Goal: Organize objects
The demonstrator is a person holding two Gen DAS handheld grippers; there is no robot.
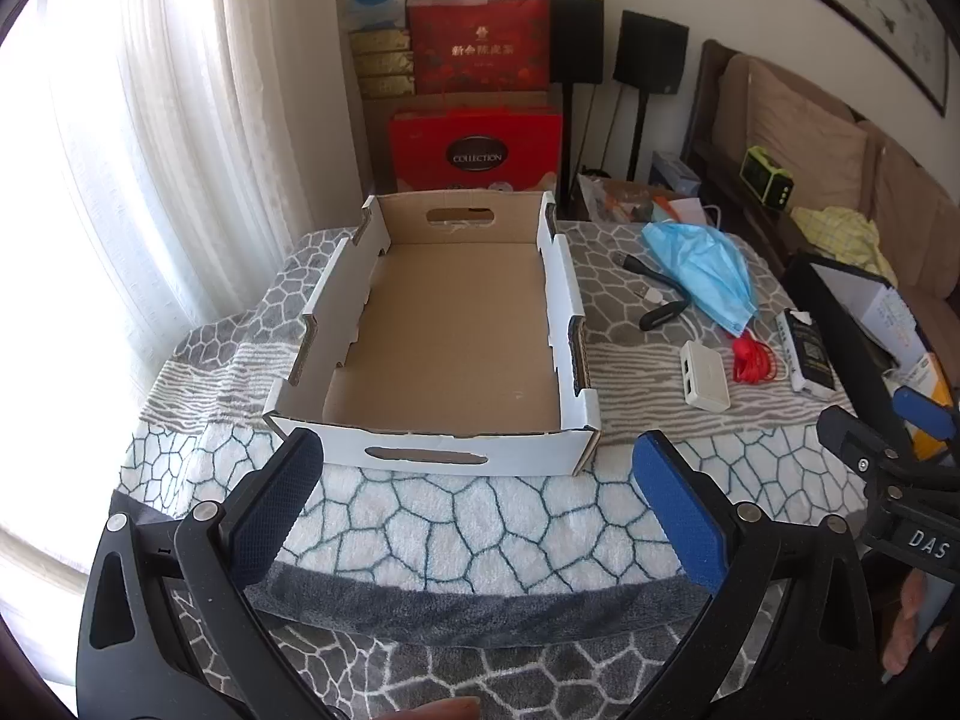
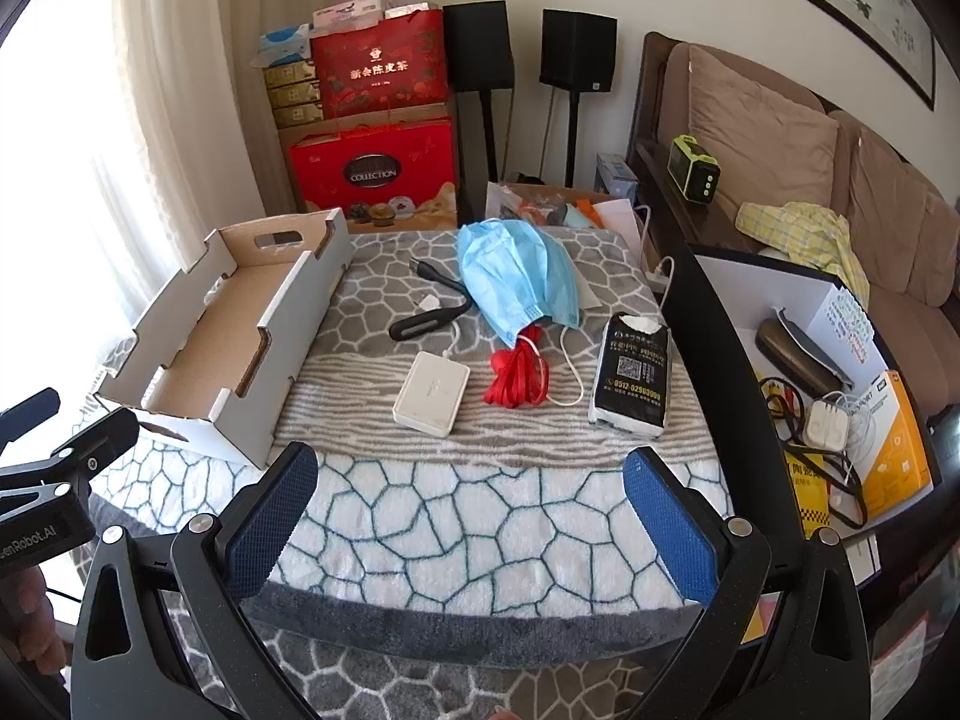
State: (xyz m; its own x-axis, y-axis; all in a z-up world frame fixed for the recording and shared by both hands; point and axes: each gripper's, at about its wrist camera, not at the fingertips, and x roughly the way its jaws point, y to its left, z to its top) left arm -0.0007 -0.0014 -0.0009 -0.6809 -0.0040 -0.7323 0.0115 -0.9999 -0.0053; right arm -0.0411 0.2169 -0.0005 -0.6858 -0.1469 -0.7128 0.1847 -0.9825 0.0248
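Light: strong daylight pours through my curtain (image 1: pixel 150 150) from nine o'clock, blown out white.
Shadows: soft, falling toward three o'clock inside the cardboard tray (image 1: pixel 444 330).
Focus: sharp mid-frame.
Distortion: heavy fisheye bending, black vignette at every corner.

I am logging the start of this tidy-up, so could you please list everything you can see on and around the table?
cardboard tray: 1, white outside, brown inside, nothing in it, left on the table
face mask: 1, light blue, far centre
USB lamp: 1, black, beside the mask
charger hub: 1, white, centre
red cord: 1 bundle, red, right of the hub
tissue pack: 1, black and white, right
towel: 1, grey and white, covers the table
gift boxes: several, red, behind the table
speakers: 2, black, on stands
sofa: 1, brown, right
left gripper: open
right gripper: open
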